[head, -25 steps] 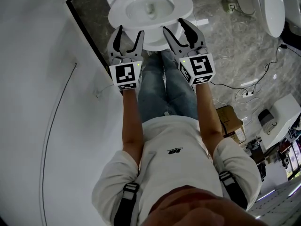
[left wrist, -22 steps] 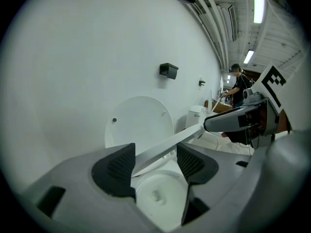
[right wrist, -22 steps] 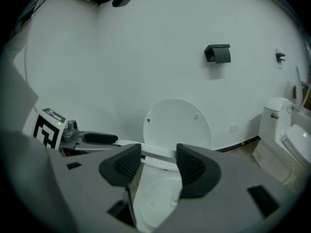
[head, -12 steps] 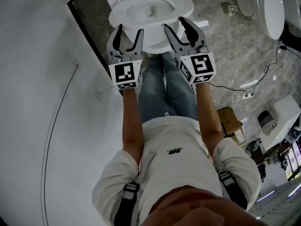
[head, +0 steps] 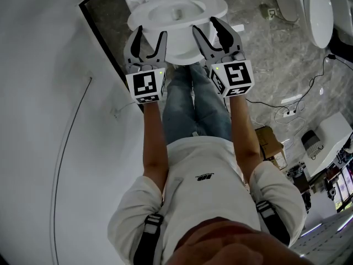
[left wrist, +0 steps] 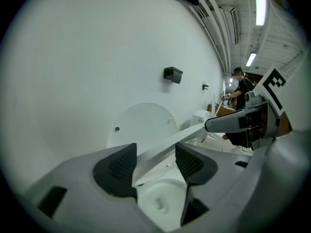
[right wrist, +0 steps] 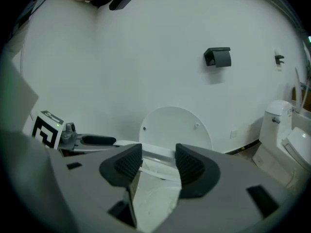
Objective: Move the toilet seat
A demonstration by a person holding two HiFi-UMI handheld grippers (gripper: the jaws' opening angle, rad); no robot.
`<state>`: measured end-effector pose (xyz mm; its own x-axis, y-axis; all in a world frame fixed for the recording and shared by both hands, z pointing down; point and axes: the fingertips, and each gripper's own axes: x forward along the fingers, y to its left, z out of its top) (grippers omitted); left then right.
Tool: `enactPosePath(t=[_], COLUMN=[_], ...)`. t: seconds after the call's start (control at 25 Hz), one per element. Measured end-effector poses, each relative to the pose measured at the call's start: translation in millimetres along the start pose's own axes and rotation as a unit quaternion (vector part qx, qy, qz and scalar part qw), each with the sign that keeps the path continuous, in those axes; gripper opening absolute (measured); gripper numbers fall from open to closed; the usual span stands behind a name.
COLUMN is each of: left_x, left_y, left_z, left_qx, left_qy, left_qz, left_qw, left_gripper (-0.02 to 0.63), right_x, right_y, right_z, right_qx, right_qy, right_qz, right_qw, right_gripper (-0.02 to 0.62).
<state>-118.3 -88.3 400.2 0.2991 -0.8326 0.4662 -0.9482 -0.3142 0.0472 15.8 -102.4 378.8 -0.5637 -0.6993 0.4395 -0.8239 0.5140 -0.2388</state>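
Toilet seat front edge sits just above the bowl, pinched by my left gripper and right gripper, fingers just closing onto it; uneven lifting may slip it, slamming down.

Both arms are stretched straight out in front, up toward the top middle of the head view. The left forearm and right forearm are bare and run pretty much parallel. The left tongs and right tongs sit side by side, near each other but not touching, both angled a bit downward. The marker cubes face the head camera. Both sets of jaws have just been closing. In each gripper view they're fairly wide, with the pads pressing on the edge of the toilet seat.
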Motion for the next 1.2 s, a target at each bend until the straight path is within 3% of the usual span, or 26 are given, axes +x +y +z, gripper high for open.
enactPosePath(t=[1.2], left_x=[32], left_y=[27], left_z=[29], left_qx=[-0.016], left_qy=[-0.018], left_qz=[-0.001], left_qw=[0.9997], left_gripper=[0.250], right_x=[35], right_y=[-18], right_z=[34], right_qx=[-0.009], right_qy=[-0.025], right_qz=[0.000], right_qw=[1.000], right_gripper=[0.216])
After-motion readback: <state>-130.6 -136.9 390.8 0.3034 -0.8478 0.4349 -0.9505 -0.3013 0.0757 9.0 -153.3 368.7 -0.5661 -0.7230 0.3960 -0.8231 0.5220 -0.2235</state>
